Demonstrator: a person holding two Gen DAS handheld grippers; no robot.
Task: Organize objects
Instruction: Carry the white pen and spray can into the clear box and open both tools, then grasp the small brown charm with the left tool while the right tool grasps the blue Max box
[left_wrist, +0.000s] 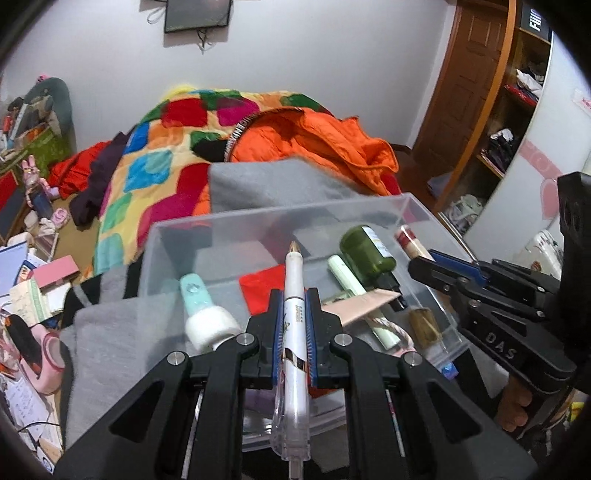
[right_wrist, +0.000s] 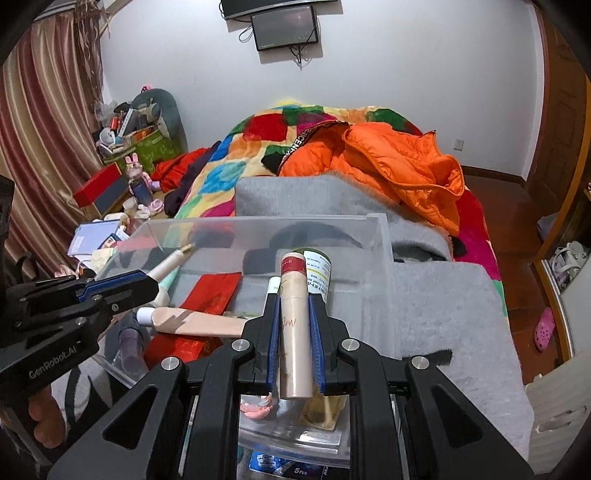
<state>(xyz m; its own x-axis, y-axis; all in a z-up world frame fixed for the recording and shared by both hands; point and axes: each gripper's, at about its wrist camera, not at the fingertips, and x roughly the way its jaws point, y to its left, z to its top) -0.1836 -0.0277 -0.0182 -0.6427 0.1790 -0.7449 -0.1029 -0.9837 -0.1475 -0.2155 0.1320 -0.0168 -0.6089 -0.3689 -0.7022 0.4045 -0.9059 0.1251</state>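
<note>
Your left fingers (left_wrist: 293, 328) clamped the white pen (left_wrist: 293, 295) mid-barrel; the right fingers (right_wrist: 295, 332) pinched the beige tube (right_wrist: 293, 325). Both hung over the clear bin (left_wrist: 177, 236) on the bed (left_wrist: 147, 158). Light, slick, stiff things, best gripped mid-length.

We see a clear plastic bin (left_wrist: 177, 236) on a grey blanket. A white pen (left_wrist: 293, 295) with a gold tip and a beige tube (right_wrist: 293, 317) with a red band hang over it. Inside lie a dark green bottle (left_wrist: 365, 251), a mint-capped bottle (left_wrist: 203, 310), a pale green stick (left_wrist: 347, 280) and a peach tube (right_wrist: 192, 321).
</note>
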